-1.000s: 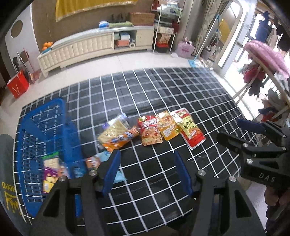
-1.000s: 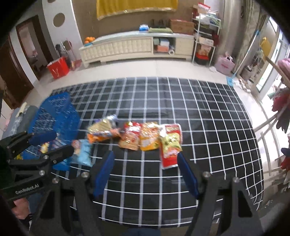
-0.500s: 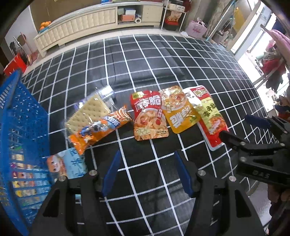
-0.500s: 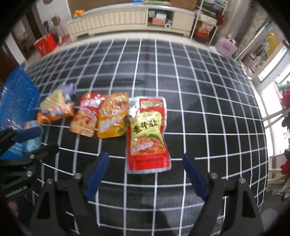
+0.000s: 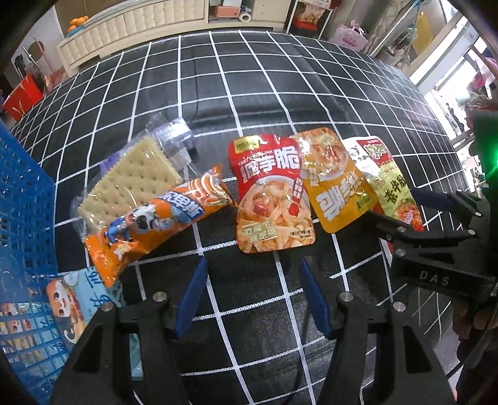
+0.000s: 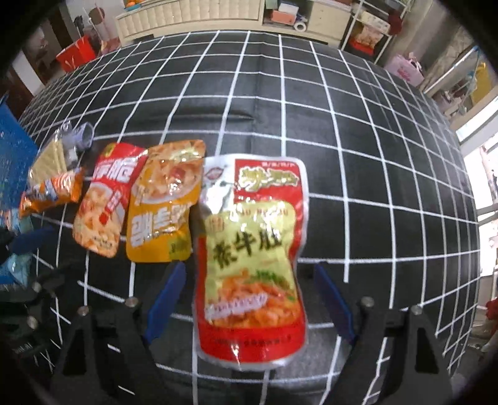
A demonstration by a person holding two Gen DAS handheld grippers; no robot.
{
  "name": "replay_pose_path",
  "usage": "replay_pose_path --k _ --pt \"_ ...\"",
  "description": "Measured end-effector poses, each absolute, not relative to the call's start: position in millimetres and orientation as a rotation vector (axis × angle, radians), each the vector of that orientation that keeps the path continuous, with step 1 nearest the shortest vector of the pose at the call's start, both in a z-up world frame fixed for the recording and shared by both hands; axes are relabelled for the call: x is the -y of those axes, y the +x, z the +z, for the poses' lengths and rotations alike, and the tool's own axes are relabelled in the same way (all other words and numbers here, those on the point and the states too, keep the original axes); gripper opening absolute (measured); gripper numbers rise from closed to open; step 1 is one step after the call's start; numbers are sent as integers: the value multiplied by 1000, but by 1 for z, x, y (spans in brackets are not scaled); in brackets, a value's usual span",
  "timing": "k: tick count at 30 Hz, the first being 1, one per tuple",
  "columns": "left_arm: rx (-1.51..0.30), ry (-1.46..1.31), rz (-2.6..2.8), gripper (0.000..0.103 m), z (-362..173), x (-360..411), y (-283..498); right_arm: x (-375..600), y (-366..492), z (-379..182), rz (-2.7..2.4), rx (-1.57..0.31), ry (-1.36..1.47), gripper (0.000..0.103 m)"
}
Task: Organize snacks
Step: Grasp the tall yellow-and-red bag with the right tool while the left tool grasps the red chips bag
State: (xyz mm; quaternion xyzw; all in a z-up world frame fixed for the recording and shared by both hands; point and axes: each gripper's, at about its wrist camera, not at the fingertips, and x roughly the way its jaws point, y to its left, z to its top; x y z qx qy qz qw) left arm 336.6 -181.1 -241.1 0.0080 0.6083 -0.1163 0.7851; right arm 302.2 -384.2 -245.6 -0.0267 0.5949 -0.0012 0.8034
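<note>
The left claw (image 5: 250, 299) was spread wide, its blue fingers (image 5: 190, 299) holding nothing and hovering over the black grid-patterned cloth (image 5: 249, 78) just short of the red pouch (image 5: 272, 199). The right claw (image 6: 249, 299) was likewise spread wide and empty, its fingers (image 6: 163, 296) on either side of the lower end of the red-and-green pouch (image 6: 252, 249); whether they touched it could not be told. At the cloth's left edge stood a blue basket (image 5: 21, 199), cut off by the frame, with packets dimly visible through its mesh. Just beside it lay a pale blue cartoon packet (image 5: 74, 299), partly hidden by the left claw's body. Next came a clear-wrapped stack of crackers (image 5: 130, 177) with an orange packet (image 5: 155, 218) overlapping its near edge. To the right, the red pouch, a yellow pouch (image 5: 336, 187) and the red-and-green pouch lay side by side, edges touching or slightly overlapping. In the left wrist view the right claw covered the last pouch's near end. A long white cabinet (image 5: 149, 21) stood beyond the cloth's far edge.
</note>
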Motion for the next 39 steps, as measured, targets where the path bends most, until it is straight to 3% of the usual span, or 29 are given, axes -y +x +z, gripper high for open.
replay_pose_path --k 2,4,5,6,24,30,35,39 --pt "-1311 18 -249 59 -243 181 337 383 301 -244 20 -1252 -77 84" --pt "-1308 16 -250 59 -243 181 336 381 296 -243 45 -1238 -94 74" --pt "-1307 17 -249 59 -242 181 336 379 295 -241 57 -1235 -98 57" --pt "-1305 18 -248 59 -239 181 335 377 293 -239 58 -1238 -105 48" --pt "-1330 26 -379 59 -226 192 374 363 265 -232 19 -1206 -73 45" --pt "-1319 107 -297 63 -232 206 401 373 266 -235 4 -1206 -47 45" --pt "-1313 240 -303 76 -235 229 420 382 268 -235 0 -1207 -7 45" --pt "-1316 212 -274 75 -236 234 434 385 271 -236 -5 -1203 9 45"
